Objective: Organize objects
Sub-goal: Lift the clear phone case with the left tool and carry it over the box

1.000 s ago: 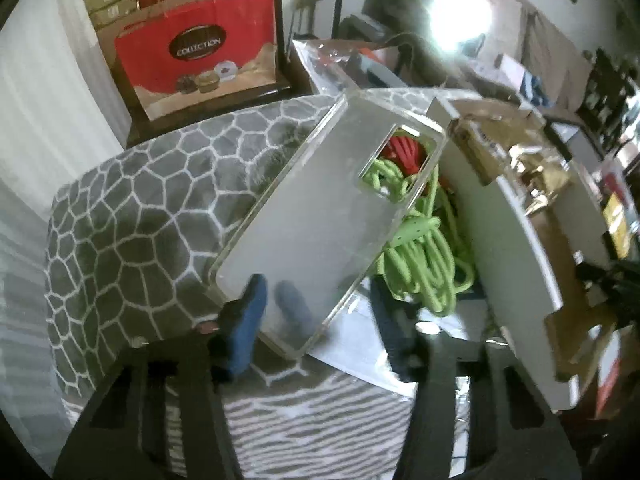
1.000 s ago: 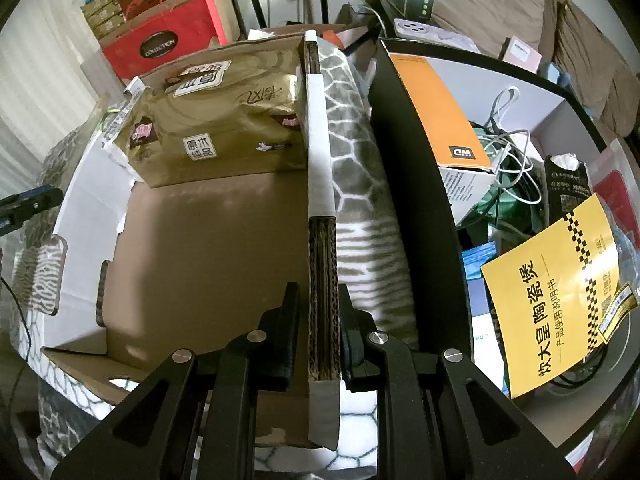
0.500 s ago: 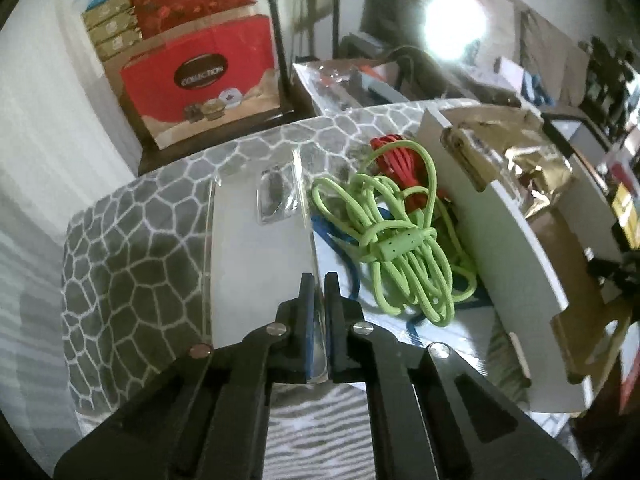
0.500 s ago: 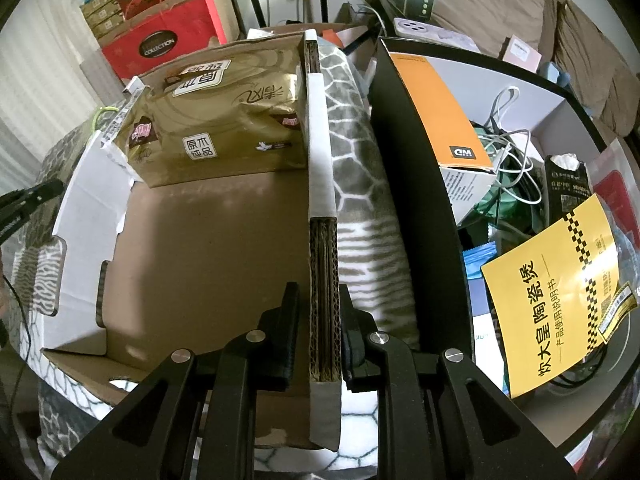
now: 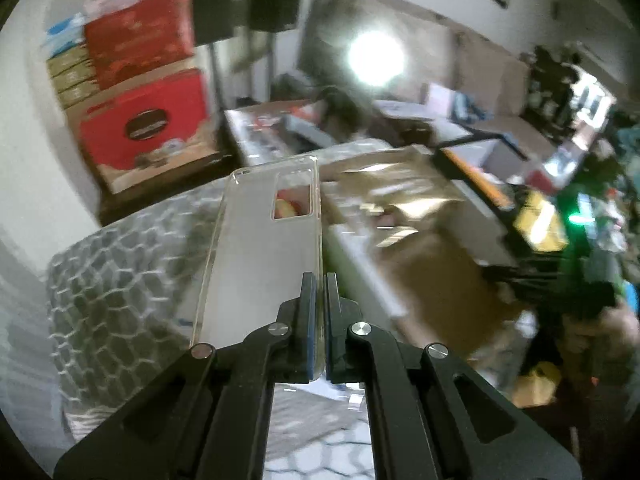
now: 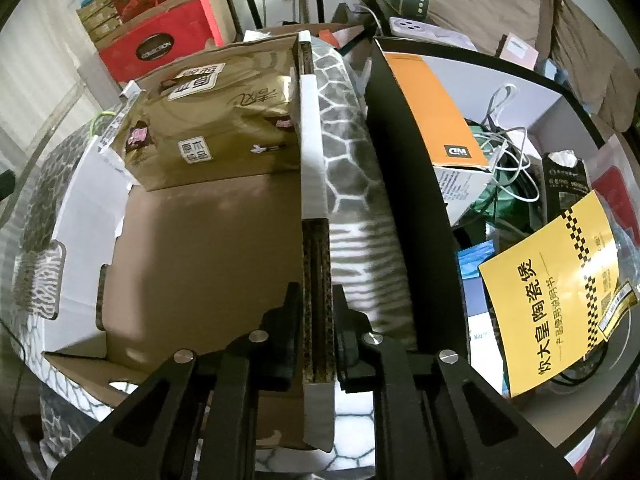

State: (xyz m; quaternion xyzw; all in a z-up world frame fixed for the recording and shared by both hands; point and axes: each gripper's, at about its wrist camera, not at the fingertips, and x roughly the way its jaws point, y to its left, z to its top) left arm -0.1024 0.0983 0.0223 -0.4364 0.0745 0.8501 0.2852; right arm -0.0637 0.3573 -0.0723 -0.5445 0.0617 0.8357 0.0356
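Right wrist view: gold tissue pack [image 6: 208, 120] inside cardboard box [image 6: 200, 248].

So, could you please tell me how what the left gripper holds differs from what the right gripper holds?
The left gripper is shut on a clear phone case, thin, see-through and lifted free in the air. The right gripper is shut on the cardboard box wall, thick, opaque and part of a box resting on the patterned cover. Both are pinched edge-on between the pads.
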